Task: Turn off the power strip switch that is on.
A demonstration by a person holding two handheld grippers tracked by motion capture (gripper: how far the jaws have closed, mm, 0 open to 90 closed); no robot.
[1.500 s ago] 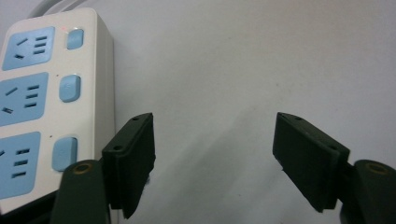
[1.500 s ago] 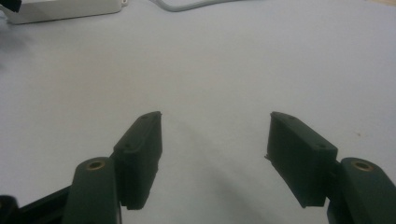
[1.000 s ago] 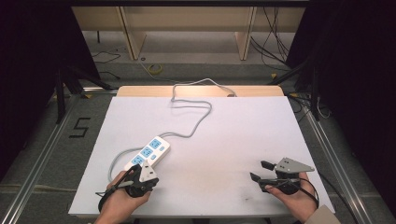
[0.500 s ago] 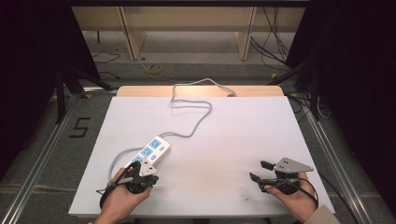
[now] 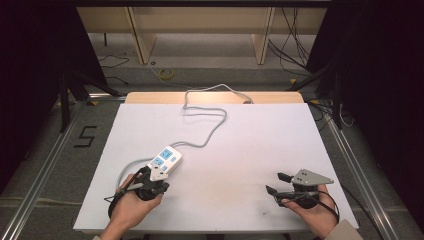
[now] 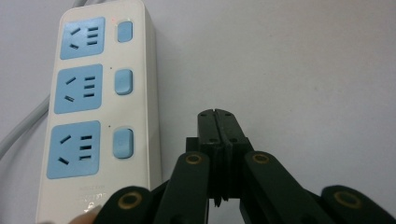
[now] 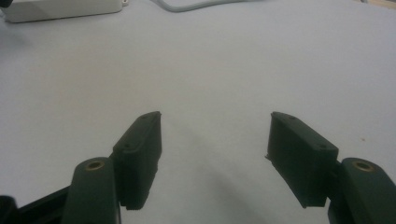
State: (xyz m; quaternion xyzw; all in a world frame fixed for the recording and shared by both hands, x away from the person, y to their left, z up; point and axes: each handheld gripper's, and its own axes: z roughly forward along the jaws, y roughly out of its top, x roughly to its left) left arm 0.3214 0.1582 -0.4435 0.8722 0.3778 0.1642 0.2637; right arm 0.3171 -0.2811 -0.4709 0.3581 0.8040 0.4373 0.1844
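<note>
Your left gripper — jaws pressed together, empty — sat just beside the power strip, parallel to it; your right gripper gaped, well apart.

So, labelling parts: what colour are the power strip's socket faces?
Light blue on the white power strip, clearest in the left gripper view.

Even overhead light falls on my white matte tabletop, while the room's edges sit dark. Shadows stay soft under my black two-jaw left gripper. My black right gripper looks slightly blurred, close up.
</note>
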